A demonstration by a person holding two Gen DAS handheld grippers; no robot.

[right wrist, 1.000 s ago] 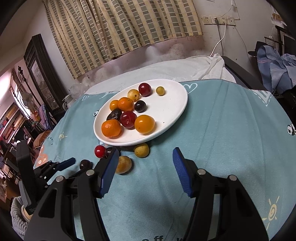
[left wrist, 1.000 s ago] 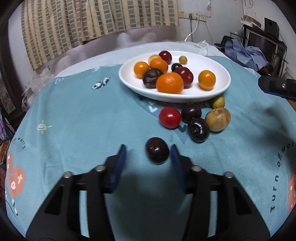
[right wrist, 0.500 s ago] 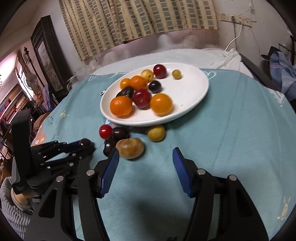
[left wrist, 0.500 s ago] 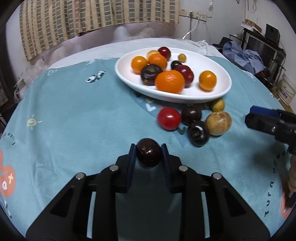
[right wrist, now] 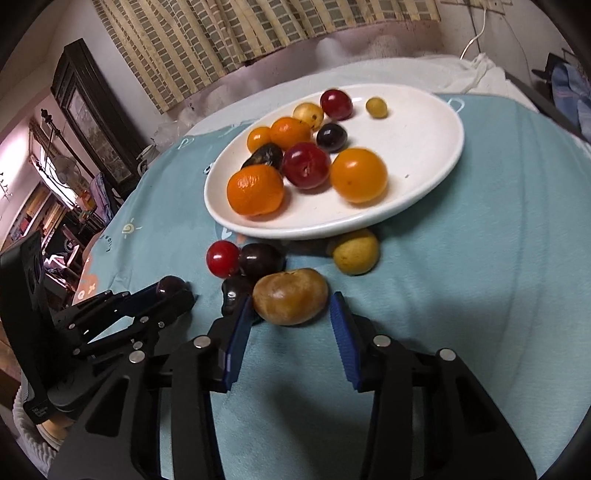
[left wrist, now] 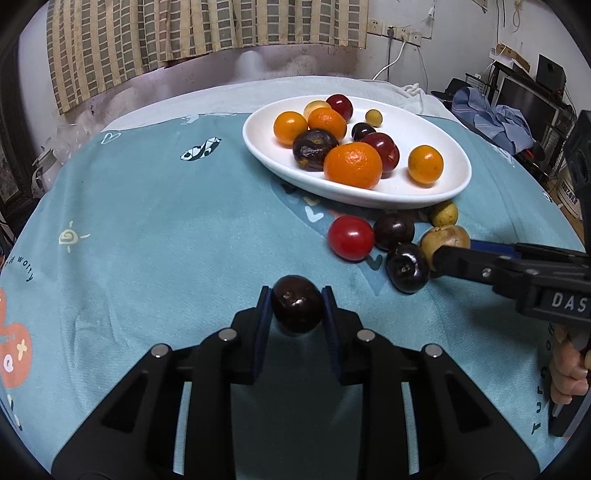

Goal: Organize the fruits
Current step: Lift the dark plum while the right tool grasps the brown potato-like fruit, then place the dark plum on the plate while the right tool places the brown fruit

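1. A white oval plate (right wrist: pixel 424 192) sits on a bench draped in a teal printed cloth (left wrist: pixel 166 229), loaded with oranges, red and dark plums and small yellow fruits; striped curtains (left wrist: pixel 184 33) hang behind.
2. Loose fruit crowds the cloth just beside the plate's near rim: a red cherry tomato (right wrist: pixel 222 258), two dark plums, a small yellow fruit (right wrist: pixel 356 252) and a brown-yellow fruit (right wrist: pixel 290 296).
3. The left claw (left wrist: pixel 296 310) is pressed together on a dark plum (left wrist: pixel 296 308), pinched between its blue pads, apart from the cluster and well short of the plate.
4. The right claw (right wrist: pixel 291 321) straddles the brown-yellow fruit, its jaws closing; the pads stand just beside the fruit's flanks, and contact is not clear.
5. That fruit lies on its side on the cloth, its long axis running across the claw from pad to pad.
6. One dark plum (right wrist: pixel 236 291) touches the brown-yellow fruit on its left, crowding the claw's left pad.
7. In the left wrist view, the right claw's black finger covers part of the brown-yellow fruit, and only part of the person's right hand (left wrist: pixel 569 365) shows at the frame edge.
8. The plate's near rim shadows the small yellow fruit.
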